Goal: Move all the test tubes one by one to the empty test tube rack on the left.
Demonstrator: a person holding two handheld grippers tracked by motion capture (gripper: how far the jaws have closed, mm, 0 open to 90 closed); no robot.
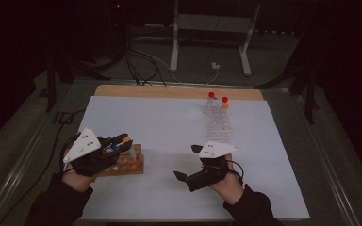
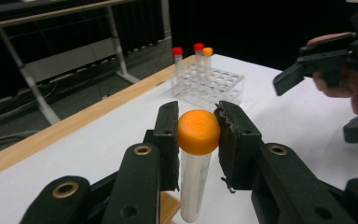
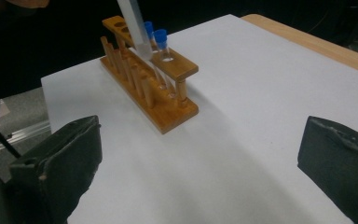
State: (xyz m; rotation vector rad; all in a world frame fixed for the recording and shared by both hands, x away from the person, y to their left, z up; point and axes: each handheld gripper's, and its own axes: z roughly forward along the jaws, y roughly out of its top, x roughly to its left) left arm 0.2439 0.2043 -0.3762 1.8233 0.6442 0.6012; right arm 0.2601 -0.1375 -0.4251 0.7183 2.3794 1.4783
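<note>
While the left hand-held gripper sits clamped on the orange-capped tube over the wooden rack at 8 o'clock, the right hand-held gripper gapes wide. Light, slick plastic, probably; gripping the cap looks safest.

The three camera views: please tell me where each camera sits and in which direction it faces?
High view: above the person's side, facing forward and down on the white table; both forearms, the left gripper and the right gripper show.
Left gripper view: rides the left gripper, facing the clear rack; its jaws clamp the orange-capped tube.
Right gripper view: rides the right gripper, facing the wooden rack; its jaws stand wide apart.
Shared: the high view and the left gripper view both show the clear rack.
</note>
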